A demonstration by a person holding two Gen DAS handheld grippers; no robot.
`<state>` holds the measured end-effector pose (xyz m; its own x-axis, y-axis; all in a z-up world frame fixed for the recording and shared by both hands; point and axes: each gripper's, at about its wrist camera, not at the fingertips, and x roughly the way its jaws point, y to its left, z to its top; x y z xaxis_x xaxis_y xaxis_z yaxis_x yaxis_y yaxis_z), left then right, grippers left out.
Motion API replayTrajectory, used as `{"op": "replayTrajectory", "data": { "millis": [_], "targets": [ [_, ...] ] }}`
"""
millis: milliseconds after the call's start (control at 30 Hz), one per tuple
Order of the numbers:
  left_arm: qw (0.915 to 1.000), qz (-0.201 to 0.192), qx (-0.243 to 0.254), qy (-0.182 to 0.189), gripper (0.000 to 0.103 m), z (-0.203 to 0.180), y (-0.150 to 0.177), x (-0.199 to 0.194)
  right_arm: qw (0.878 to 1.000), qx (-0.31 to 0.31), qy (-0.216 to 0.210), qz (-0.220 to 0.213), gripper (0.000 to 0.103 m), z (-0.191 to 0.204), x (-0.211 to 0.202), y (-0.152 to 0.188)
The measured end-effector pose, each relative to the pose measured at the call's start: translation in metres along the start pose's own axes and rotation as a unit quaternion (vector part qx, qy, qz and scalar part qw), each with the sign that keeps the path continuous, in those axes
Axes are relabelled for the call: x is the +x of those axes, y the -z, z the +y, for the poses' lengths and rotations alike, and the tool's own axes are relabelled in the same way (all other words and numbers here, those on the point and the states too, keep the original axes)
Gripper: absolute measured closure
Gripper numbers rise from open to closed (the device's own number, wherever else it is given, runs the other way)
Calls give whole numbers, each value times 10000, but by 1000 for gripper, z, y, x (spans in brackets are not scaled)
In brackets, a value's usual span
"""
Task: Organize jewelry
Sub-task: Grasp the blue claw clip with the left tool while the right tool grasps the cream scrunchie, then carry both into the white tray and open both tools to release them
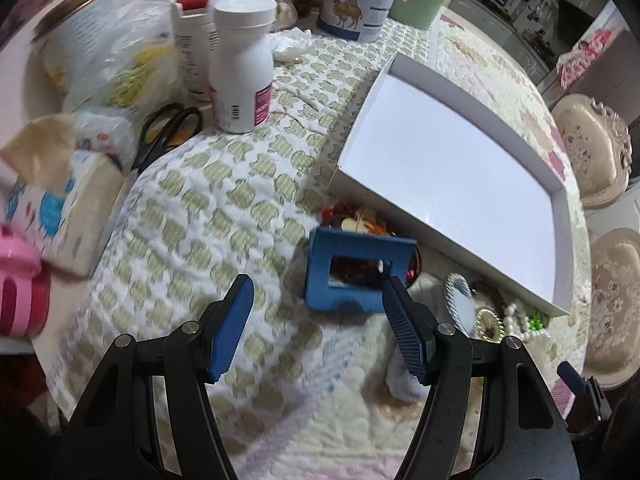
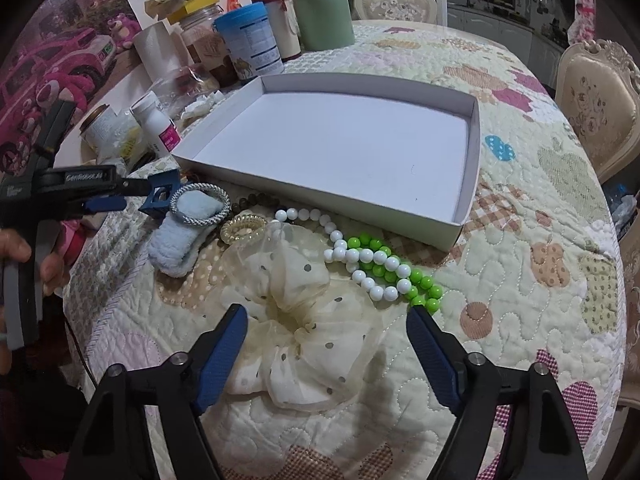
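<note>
My left gripper [image 1: 316, 284] is open above the quilted cloth. A blue hair claw [image 1: 356, 276] lies just ahead of it, close to the right fingertip [image 1: 394, 292]. Red and brown beads [image 1: 360, 220] sit behind the claw, against the white box [image 1: 460, 172]. My right gripper [image 2: 326, 309] is open, straddling a cream dotted organza scrunchie [image 2: 296, 308]; the pads do not press on it. Beyond lie a white bead string [image 2: 360, 256], a green bead string [image 2: 396, 268], a clear coil tie [image 2: 244, 228], a silver braided bangle [image 2: 200, 204] and the blue claw [image 2: 162, 196]. The box [image 2: 468, 200] holds nothing.
Bottles [image 1: 240, 64], scissors [image 1: 168, 128], tins and bags crowd the table's far left. A green flask [image 2: 320, 4] stands behind the box. A light blue fluffy piece [image 2: 180, 240] lies under the bangle. Ornate chairs [image 2: 596, 104] stand at the right. A person's hand [image 2: 24, 248] holds the left gripper.
</note>
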<state>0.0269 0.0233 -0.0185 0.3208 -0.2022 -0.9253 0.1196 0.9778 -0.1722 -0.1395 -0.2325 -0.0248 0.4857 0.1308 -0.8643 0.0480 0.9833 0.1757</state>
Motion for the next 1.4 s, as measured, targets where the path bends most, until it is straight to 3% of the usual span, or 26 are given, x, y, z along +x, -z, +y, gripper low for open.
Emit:
{"op": "replayTrajectory", "data": {
  "millis": [133,300,367,400,467,633,1033,1400],
  "targets": [
    [9995,160,262,-75,37,-4,-6,17,9999,58,-43,127,39,-1,13,2],
    [9993,247,185,188,54,-2,-10,28,9995,155,-197,207,62,-4,25,5],
    [9988,283,161,364,66,-2,-10,27,9995,148,-232,175,71,-3,27,6],
    [9990,242,224,296,67,-5,-9,26,9995,154,-252,149,82,-3,26,6],
    [9992,183,267,239,73,-7,-9,24,9994,157,-308,100,88,-3,23,6],
    [9993,72,134,343,87,0,-4,8,9988,78,-490,-10,91,-3,3,6],
    [9995,-77,54,289,87,6,13,-14,9971,-5,-660,-376,91,-8,-43,2],
    [9968,-618,219,464,88,-14,-3,-69,9936,179,-684,-884,91,-25,-66,-33]
  ]
}}
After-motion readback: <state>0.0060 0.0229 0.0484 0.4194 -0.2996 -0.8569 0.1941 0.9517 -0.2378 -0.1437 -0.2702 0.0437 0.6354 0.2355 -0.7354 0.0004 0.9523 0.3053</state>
